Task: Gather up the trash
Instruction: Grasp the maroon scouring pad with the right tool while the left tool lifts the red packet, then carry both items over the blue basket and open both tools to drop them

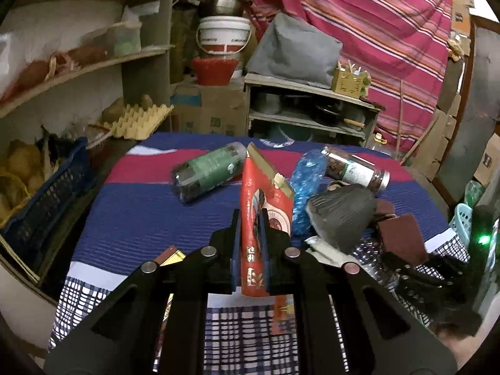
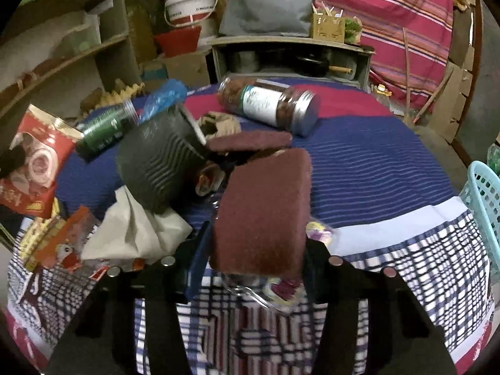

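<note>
Black linkage bars of the left tongs (image 1: 251, 218) fill the near edge of the left wrist view, and their blue pads are clamped on a red snack packet (image 1: 265, 200) that stands upright on edge, clear of the cloth below. Under it lies the counter (image 1: 131, 218), covered with a blue and crimson striped cloth whose near border is plaid. On the cloth, far left, rests a green-labelled jar (image 1: 209, 172) on its side; to the right lie a crumpled blue plastic wrap (image 1: 304, 181), a white-labelled jar (image 1: 356, 170) with a metal lid, and a dark ribbed cup (image 1: 340, 215) tipped over. Behind stand wooden shelves, an egg tray (image 1: 140, 120), a white bucket (image 1: 223, 36) and a striped pink hanging cloth (image 1: 390, 31).

From the right wrist view, the right tongs (image 2: 256, 228) point down at the counter with a maroon scouring pad (image 2: 265, 209) between the jaws, which stand partly apart; whether the pads press on it I cannot tell. A second maroon pad (image 2: 250, 140) lies just beyond, beside the ribbed cup. Crumpled white paper (image 2: 137, 234) and flat wrappers (image 2: 59, 243) sit near left, and a pale blue basket (image 2: 484, 200) stands at the right edge.
</note>
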The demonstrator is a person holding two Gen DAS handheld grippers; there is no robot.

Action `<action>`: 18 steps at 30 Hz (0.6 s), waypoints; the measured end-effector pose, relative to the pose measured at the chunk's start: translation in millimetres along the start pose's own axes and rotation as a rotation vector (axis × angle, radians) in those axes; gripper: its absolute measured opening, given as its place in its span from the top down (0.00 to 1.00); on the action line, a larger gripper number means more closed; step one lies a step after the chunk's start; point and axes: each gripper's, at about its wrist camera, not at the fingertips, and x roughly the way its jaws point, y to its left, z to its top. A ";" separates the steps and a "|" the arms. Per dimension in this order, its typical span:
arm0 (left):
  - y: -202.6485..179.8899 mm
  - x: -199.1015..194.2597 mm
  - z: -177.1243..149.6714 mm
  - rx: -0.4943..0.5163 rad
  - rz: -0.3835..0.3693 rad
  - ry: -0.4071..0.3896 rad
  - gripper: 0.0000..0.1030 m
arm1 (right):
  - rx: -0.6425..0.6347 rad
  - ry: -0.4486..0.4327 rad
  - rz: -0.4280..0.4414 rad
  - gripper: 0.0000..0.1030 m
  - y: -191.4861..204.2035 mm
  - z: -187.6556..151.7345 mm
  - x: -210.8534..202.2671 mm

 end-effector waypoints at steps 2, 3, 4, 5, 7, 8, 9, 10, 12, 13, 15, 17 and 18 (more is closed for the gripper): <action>-11.0 -5.3 0.1 0.015 -0.004 -0.013 0.91 | 0.011 -0.018 0.011 0.51 -10.1 2.6 -9.8; -17.0 -7.4 0.5 0.021 -0.008 -0.019 0.91 | 0.017 -0.033 0.018 0.51 -18.4 4.2 -17.9; -24.6 -9.1 1.2 0.027 -0.019 -0.024 0.91 | 0.018 -0.049 0.016 0.51 -25.4 5.2 -24.4; -30.9 -10.6 2.0 0.032 -0.027 -0.029 0.91 | 0.016 -0.059 0.011 0.52 -30.0 5.6 -28.5; -41.6 -11.6 1.9 0.037 -0.044 -0.031 0.91 | 0.023 -0.075 0.014 0.52 -46.3 6.6 -37.7; -50.9 -11.9 1.9 0.037 -0.063 -0.031 0.91 | 0.033 -0.076 0.019 0.52 -53.9 7.0 -41.1; -58.4 -12.1 2.1 0.039 -0.077 -0.031 0.91 | 0.048 -0.079 0.020 0.52 -66.2 6.4 -46.4; -63.5 -12.9 1.7 0.040 -0.086 -0.032 0.91 | 0.056 -0.082 0.019 0.52 -74.2 5.8 -49.5; -82.2 -14.0 0.1 0.052 -0.115 -0.033 0.91 | 0.066 -0.088 0.006 0.52 -90.7 4.6 -55.3; -90.5 -14.2 -1.2 0.061 -0.129 -0.033 0.91 | 0.073 -0.090 -0.004 0.52 -100.3 4.0 -58.0; -113.2 -13.5 -3.9 0.089 -0.155 -0.032 0.91 | 0.094 -0.093 -0.021 0.52 -119.6 1.8 -62.8; -132.1 -12.1 -6.3 0.109 -0.176 -0.026 0.91 | 0.111 -0.097 -0.032 0.52 -135.2 0.2 -67.0; -142.6 -11.0 -8.0 0.118 -0.189 -0.021 0.91 | 0.118 -0.102 -0.042 0.52 -144.9 -0.6 -70.4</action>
